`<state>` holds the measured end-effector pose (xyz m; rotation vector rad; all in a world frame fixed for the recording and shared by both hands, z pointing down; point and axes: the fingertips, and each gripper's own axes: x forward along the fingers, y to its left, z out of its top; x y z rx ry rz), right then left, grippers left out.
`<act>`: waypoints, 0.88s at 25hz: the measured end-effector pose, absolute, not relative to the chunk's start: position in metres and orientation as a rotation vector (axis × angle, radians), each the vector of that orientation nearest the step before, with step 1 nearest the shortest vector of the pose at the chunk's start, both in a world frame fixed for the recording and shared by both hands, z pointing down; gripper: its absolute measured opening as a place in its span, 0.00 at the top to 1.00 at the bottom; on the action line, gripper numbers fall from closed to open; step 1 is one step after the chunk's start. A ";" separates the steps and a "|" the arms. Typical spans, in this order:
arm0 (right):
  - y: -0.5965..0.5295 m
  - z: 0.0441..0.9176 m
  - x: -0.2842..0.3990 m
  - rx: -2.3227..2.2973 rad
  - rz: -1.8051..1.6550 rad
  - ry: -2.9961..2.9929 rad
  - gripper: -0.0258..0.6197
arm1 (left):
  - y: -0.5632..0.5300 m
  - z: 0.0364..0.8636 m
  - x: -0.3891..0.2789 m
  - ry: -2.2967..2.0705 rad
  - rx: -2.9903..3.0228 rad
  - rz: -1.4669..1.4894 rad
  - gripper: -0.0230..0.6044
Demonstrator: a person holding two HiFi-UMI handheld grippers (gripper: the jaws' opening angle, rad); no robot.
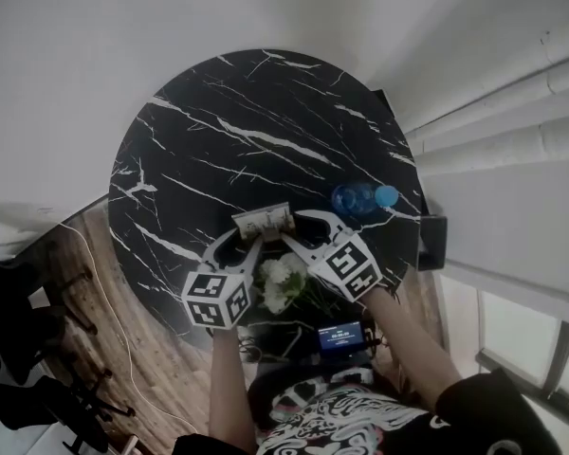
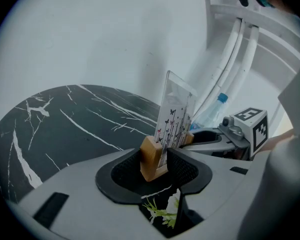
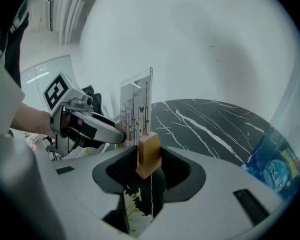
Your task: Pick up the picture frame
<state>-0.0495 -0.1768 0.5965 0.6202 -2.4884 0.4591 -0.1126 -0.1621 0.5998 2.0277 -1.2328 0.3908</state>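
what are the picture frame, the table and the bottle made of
Picture frame: see-through glossy pane, acrylic or glass; tan matte feet, likely wood. Table: black top with white veins, marble or a lookalike. Bottle: translucent blue, probably plastic.

Head view: your left gripper (image 1: 249, 238) and right gripper (image 1: 291, 227) cover the picture frame (image 1: 263, 221) ends; you see only its top edge. The flowers (image 1: 283, 282) are half hidden beneath both. The screen (image 1: 341, 335) print is too small to read. Right gripper view: the bottle (image 3: 272, 169) is cut off by the picture's edge.
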 end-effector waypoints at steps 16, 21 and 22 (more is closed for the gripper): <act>-0.161 0.558 -0.037 0.712 0.457 -2.501 0.72 | -0.149 0.567 -0.102 -1.123 1.993 0.312 0.68; -0.152 0.543 -0.030 0.750 0.445 -2.507 0.72 | -0.141 0.555 -0.096 -1.062 1.986 0.290 0.68; -0.150 0.539 -0.030 0.761 0.442 -2.511 0.72 | -0.139 0.551 -0.096 -1.055 1.986 0.284 0.68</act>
